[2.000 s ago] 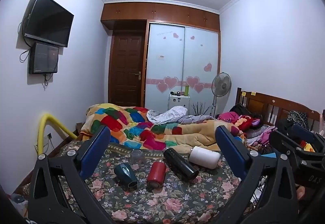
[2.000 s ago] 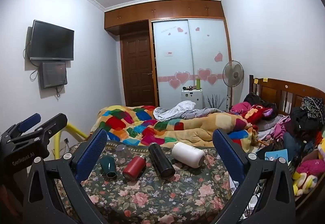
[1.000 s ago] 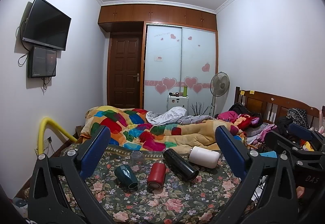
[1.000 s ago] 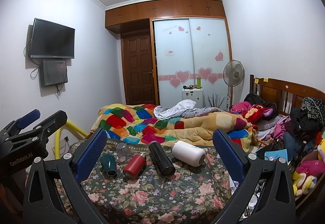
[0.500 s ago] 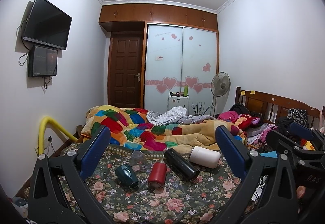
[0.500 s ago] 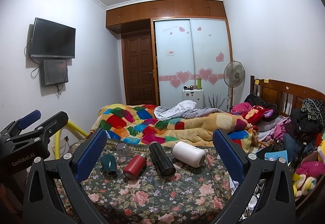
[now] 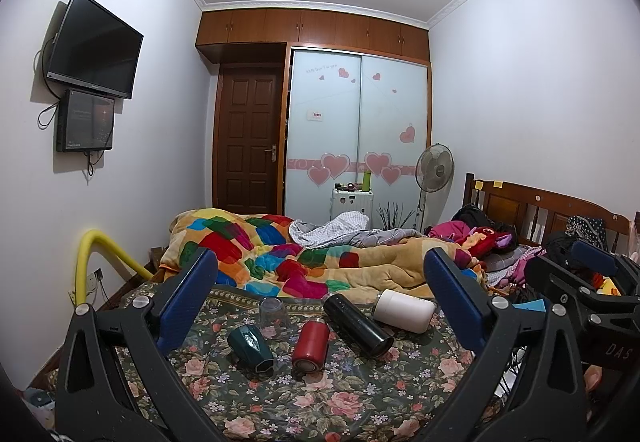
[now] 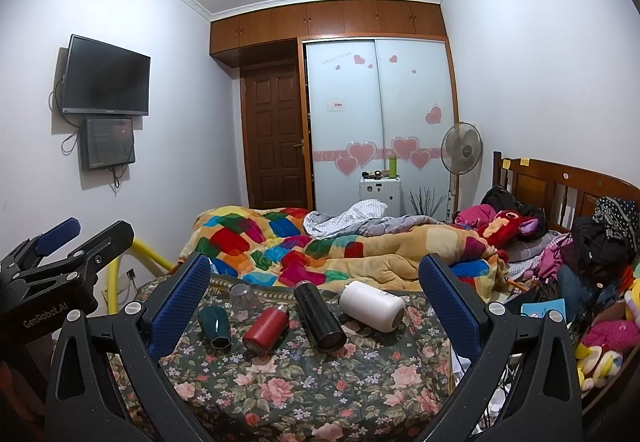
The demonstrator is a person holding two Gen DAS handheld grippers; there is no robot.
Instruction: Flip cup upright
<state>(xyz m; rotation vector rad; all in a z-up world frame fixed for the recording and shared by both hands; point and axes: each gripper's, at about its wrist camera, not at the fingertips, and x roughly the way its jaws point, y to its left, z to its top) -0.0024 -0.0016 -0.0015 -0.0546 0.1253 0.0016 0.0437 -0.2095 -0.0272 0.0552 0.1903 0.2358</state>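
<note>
Several cups lie on their sides on a floral cloth (image 7: 320, 398): a dark green cup (image 7: 250, 345), a red one (image 7: 310, 343), a long black one (image 7: 357, 324) and a white one (image 7: 404, 310). A clear glass (image 7: 271, 311) stands upside down behind the green cup. The same row shows in the right wrist view: green (image 8: 215, 326), red (image 8: 266, 330), black (image 8: 320, 316), white (image 8: 372, 306), glass (image 8: 243, 297). My left gripper (image 7: 320, 302) is open and empty, held back above the cloth. My right gripper (image 8: 314, 302) is open and empty, likewise held back from the cups.
A bed with a colourful quilt (image 7: 280, 254) lies right behind the cloth. A yellow pipe (image 7: 92, 258) curves at the left. Clothes and toys (image 8: 592, 282) pile up at the right by a wooden headboard. A fan (image 7: 435, 165) and a white case stand by the wardrobe.
Both grippers have drifted slightly; the view has tilted up a little. The cups have not moved and both grippers stay open.
</note>
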